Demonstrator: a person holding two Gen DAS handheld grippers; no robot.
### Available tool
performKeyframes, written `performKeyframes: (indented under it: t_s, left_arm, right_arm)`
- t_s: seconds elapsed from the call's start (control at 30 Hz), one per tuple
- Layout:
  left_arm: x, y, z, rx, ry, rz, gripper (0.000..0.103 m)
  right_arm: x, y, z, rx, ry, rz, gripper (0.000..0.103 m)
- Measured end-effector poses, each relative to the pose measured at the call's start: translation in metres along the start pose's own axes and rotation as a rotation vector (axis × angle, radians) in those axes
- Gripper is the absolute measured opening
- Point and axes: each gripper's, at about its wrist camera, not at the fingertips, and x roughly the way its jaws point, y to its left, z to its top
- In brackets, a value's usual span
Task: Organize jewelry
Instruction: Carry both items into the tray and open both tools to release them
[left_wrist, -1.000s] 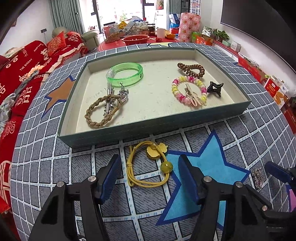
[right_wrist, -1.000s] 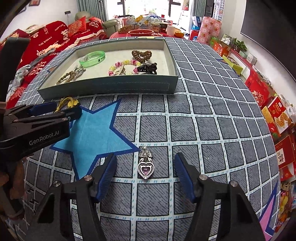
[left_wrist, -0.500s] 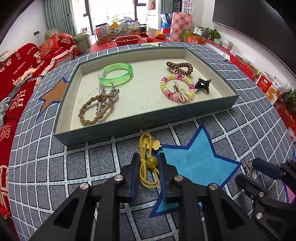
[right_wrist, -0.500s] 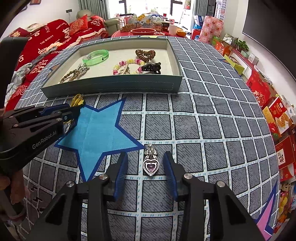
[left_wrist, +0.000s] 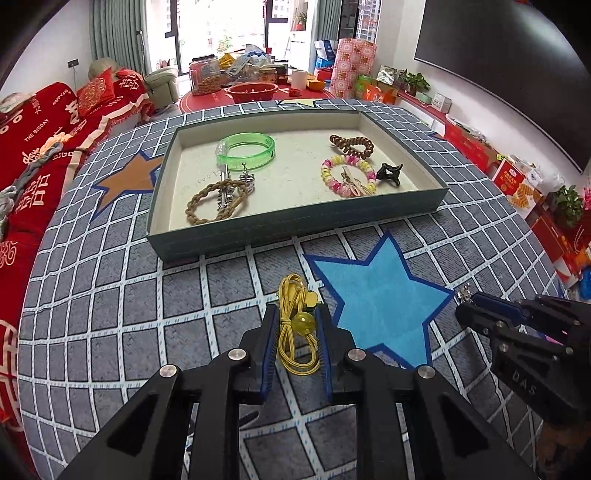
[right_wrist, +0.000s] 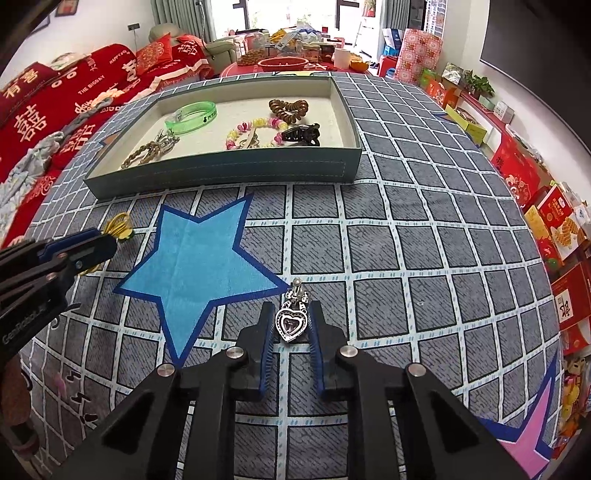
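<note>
While the left gripper (left_wrist: 295, 325) pinches the yellow hair tie (left_wrist: 297, 332) on the rug (left_wrist: 110, 314) just before the tray's (left_wrist: 295, 221) near wall, the right gripper (right_wrist: 291, 325) clamps the heart pendant (right_wrist: 291, 323) beside the blue star (right_wrist: 199, 258).

Yellow hair tie (right_wrist: 119, 226) mostly hidden behind left tool (right_wrist: 79, 251).

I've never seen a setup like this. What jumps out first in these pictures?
Two black claws, each closed around a trinket on the star-patterned cloth: the left claw pinches a yellow hair tie, the right claw a heart pendant. Beyond them sits a shallow tray holding a green bangle and other pieces.
</note>
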Motion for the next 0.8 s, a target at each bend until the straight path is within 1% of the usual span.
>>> performKeyframes:
  t_s: [0.27, 0.57, 0.8]
  left_arm:
    - [-0.007, 0.0, -0.011, 0.003, 0.001, -0.005, 0.033]
    - [-0.013, -0.001, -0.017, 0.014, -0.009, -0.013, 0.033]
    - [-0.019, 0.005, -0.016, -0.002, -0.023, -0.016, 0.033]
  right_arm:
    - [-0.009, -0.012, -0.005, 0.067, -0.015, 0.097, 0.019]
    - [-0.02, -0.017, -0.009, 0.093, -0.026, 0.123, 0.019]
    - [-0.023, -0.015, -0.007, 0.101, -0.023, 0.138, 0.019]
